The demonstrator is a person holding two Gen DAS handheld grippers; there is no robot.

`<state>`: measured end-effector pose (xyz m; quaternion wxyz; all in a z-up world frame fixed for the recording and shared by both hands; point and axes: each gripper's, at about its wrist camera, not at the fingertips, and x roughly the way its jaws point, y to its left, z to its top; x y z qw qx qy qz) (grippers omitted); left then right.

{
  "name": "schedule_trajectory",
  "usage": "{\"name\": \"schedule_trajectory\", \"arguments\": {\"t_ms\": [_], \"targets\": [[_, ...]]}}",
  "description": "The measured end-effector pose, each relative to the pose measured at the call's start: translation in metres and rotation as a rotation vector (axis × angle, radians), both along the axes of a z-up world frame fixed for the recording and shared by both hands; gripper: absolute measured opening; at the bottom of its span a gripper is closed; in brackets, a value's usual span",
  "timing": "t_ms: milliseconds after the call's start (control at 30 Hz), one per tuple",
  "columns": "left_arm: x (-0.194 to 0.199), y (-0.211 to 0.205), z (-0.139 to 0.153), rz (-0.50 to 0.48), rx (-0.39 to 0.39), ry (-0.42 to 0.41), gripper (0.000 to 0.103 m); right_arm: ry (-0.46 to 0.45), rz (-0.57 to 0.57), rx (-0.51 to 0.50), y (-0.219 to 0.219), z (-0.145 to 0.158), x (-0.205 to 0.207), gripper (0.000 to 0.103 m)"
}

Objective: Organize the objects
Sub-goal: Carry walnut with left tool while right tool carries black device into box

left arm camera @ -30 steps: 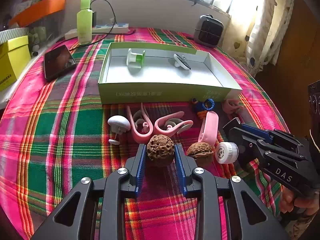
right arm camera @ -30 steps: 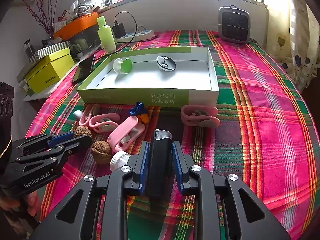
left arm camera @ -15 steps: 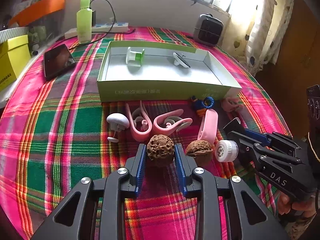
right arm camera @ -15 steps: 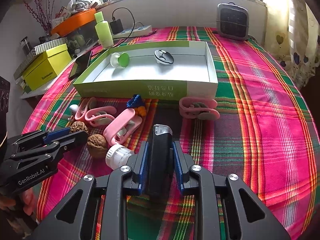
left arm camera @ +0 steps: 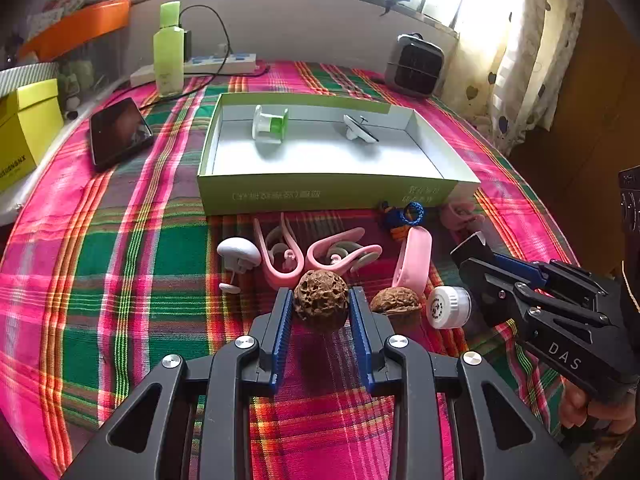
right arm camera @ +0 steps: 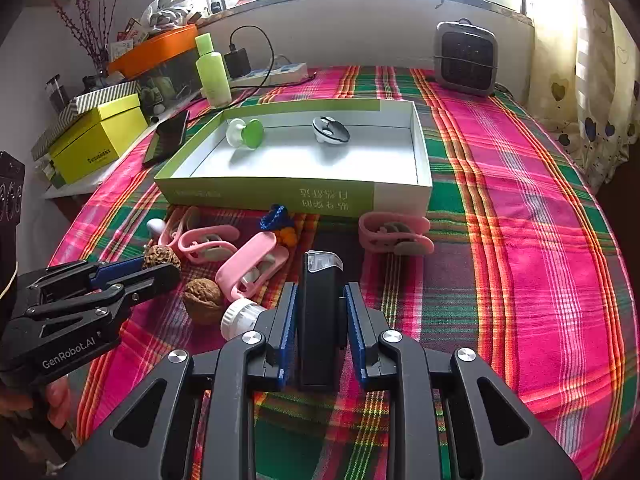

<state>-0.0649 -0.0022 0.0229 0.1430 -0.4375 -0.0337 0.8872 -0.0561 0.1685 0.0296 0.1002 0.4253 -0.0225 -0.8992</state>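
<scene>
Bright daylight from a window row falls on a table under a pink, green and orange plaid cloth (left arm camera: 132,280). Near its front edge the left gripper (left arm camera: 322,308) pinches a rough brown walnut (left arm camera: 321,305) between its blue pads, jaws drawn nearly together around the shell. Just right of it a second walnut (left arm camera: 395,305) lies on the cloth, then a white ribbed cap (left arm camera: 448,306). The right gripper (right arm camera: 320,312), also narrowly closed, clamps a black upright block with a clear top (right arm camera: 320,308); seen from the left wrist camera its side reads "DAS", while the left gripper's side, seen from the right wrist camera, reads "GenRobot.AI". Behind the walnuts lie pink clips (left arm camera: 280,256), a white mushroom-shaped piece (left arm camera: 238,254) and a blue and orange cord knot (left arm camera: 402,216). Further back sits an open green and white box (left arm camera: 320,194) with printed characters on its front wall, too small to read; inside are a white and green spool (left arm camera: 270,124) and a white and grey disc (left arm camera: 358,130). Left of it lies a dark phone (left arm camera: 118,132), and a yellow box (right arm camera: 100,140) whose label cannot be made out stands off the table's side. A green bottle (left arm camera: 168,50) and a small heater (left arm camera: 420,64) stand by the wall.
</scene>
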Motion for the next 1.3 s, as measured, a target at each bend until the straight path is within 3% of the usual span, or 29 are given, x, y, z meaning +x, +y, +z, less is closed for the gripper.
{"name": "schedule_trajectory", "arguments": {"t_ms": [700,1300], "targets": [[-0.041,0.001,0.03,-0.015,0.0,0.057,0.027,0.006,0.045,-0.047,-0.006,0.027,-0.048,0.025],[-0.124,0.031,0.022,-0.042,0.018,0.007,0.027,-0.025,-0.016,0.008,0.017,0.018,-0.129,0.025]]}}
